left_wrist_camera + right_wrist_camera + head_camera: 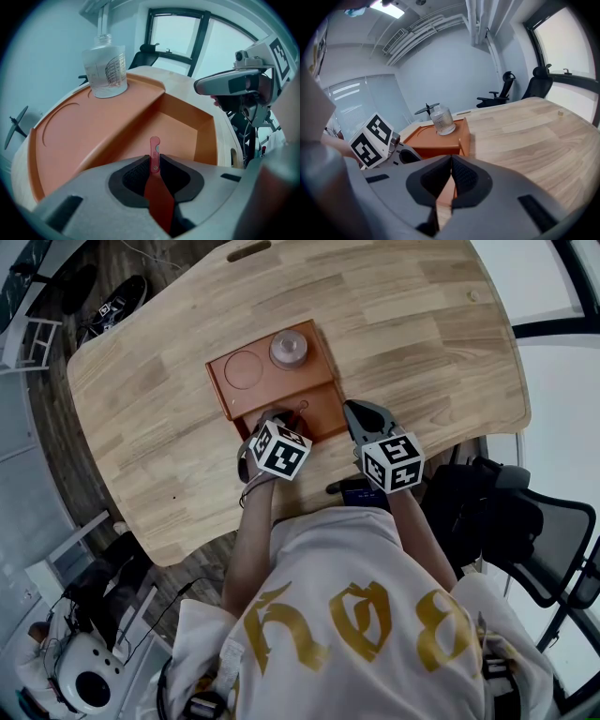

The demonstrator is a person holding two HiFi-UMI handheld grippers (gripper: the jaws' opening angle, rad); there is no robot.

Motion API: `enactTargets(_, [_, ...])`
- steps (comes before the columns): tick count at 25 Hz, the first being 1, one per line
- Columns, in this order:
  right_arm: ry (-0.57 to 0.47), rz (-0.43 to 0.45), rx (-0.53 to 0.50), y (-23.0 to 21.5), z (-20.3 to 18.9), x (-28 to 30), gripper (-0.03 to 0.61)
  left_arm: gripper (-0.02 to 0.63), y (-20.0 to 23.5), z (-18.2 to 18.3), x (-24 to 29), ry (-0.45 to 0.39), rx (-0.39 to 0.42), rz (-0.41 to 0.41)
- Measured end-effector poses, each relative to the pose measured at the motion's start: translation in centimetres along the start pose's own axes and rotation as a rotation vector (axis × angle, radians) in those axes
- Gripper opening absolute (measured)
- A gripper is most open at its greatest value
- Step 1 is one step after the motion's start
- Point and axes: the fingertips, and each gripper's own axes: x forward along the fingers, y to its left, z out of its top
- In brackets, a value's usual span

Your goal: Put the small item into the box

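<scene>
Starting at the left: a glass jar [106, 70] stands upright on the raised flat part of the orange box [61, 140], next to a round recess. That puts it clear of the deep compartment. My guess is the open compartment is where the thing is meant to go, since it's the only hollow bit.

The left tool [153, 163] is clamped on the red item [154, 149], a thin flat strip with a tiny screw in it. The jaws are barely apart, just the strip's thickness, with the pads pressing both faces. The item stands on edge with its tip poking out past the jaw ends, right at the near side of the compartment. Gripping it low like that makes sense to me: the free end points into the box, so letting go should drop it inside. It's not in there yet as far as I can tell, and I can't see it touching the floor or walls.

The right tool [451, 161] hangs over the tabletop [525, 140] just beside the box's right side. Its jaws are fully together with nothing between them. It looks parked out of the way, near the left tool but not touching it. The only risk I see is the thin strip tipping and catching the rim.
</scene>
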Motion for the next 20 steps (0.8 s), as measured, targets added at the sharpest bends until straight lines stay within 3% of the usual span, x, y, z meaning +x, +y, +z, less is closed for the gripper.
enactTargets(8, [-0.011,-0.004,-0.007,0.1,0.2,-0.3,0.012,0.078,-0.2,0.0,0.0,0.0,0.048,0.028])
enactTargets(12, [-0.02,-0.008,-0.004,-0.1,0.3,-0.6,0.012,0.114,-0.1,0.4,-0.2,-0.021,0.041,0.043])
enactTargets(20, [-0.037,-0.002,-0.019,0.7,1.0,-1.0,0.012,0.12,0.0,0.8,-1.4,-0.064,0.038,0.056])
